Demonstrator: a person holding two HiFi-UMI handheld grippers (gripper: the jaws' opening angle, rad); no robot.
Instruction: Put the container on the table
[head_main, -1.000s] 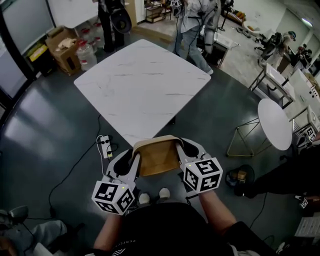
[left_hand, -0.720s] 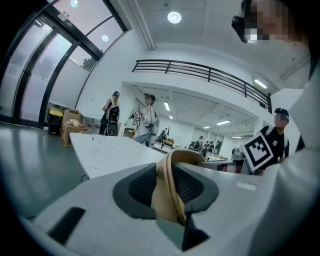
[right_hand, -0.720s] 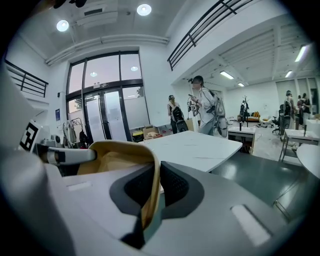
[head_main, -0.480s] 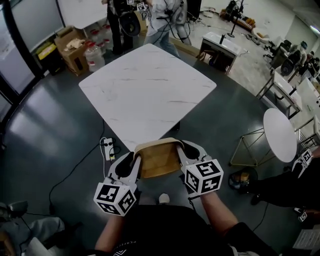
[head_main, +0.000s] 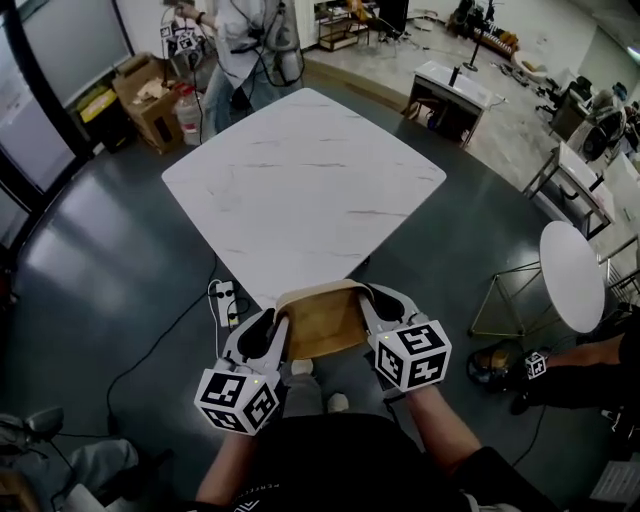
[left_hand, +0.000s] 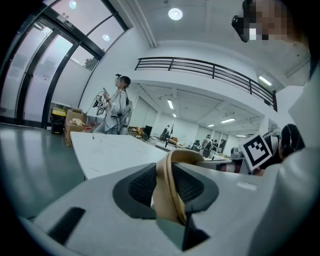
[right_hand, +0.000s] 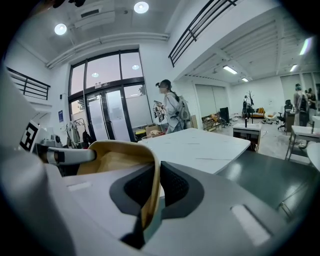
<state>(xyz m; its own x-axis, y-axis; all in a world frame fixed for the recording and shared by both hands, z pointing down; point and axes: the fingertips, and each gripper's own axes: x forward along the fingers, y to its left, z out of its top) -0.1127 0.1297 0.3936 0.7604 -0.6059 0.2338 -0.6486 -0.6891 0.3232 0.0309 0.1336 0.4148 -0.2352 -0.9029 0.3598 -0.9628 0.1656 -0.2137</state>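
Observation:
A tan wooden container (head_main: 322, 320) hangs between my two grippers, just short of the near corner of the white marble table (head_main: 300, 180). My left gripper (head_main: 276, 330) is shut on its left wall (left_hand: 167, 192), pads pressed on both faces. My right gripper (head_main: 366, 306) is shut on its right wall (right_hand: 150, 192). In the right gripper view the container's open inside (right_hand: 112, 160) shows, with the left gripper (right_hand: 70, 156) across it. The table's top (right_hand: 200, 145) lies ahead and bare.
A person (head_main: 245, 50) with grippers stands at the table's far side. Cardboard boxes (head_main: 145, 95) and a water jug sit at the far left. A power strip (head_main: 225, 300) and cable lie on the floor near the table leg. A small round white table (head_main: 572, 275) stands at right.
Both grippers and the container have come slightly closer to the table's near corner. The person at the far side has walked from right to left.

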